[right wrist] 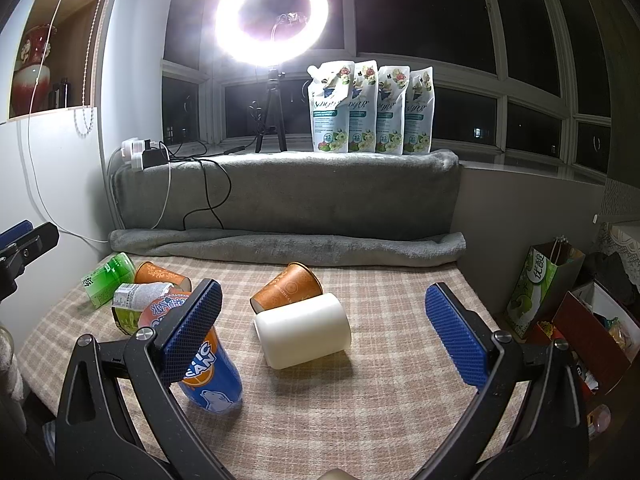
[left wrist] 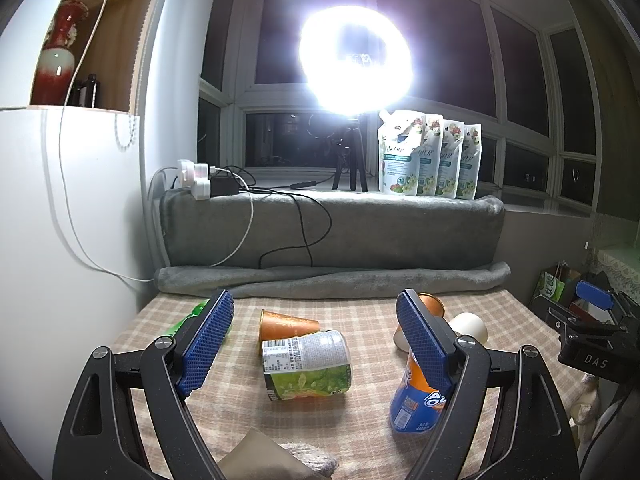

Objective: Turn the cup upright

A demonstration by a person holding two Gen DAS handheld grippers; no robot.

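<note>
I hold my right hand-held gripper [right wrist: 324, 336] and left hand-held gripper [left wrist: 316, 340] wide open, holding nothing. The white plastic cup [right wrist: 303, 334] lies sideways on the checked table [right wrist: 360, 400], at twelve o'clock between my right fingers.

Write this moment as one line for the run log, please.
left claw: open, empty | right claw: open, empty | white cup: on its side | orange cup: on its side

Left tool [left wrist: 314, 342] jaws spread wide, right tool [right wrist: 326, 334] likewise (both holding nothing), hovering low
</note>
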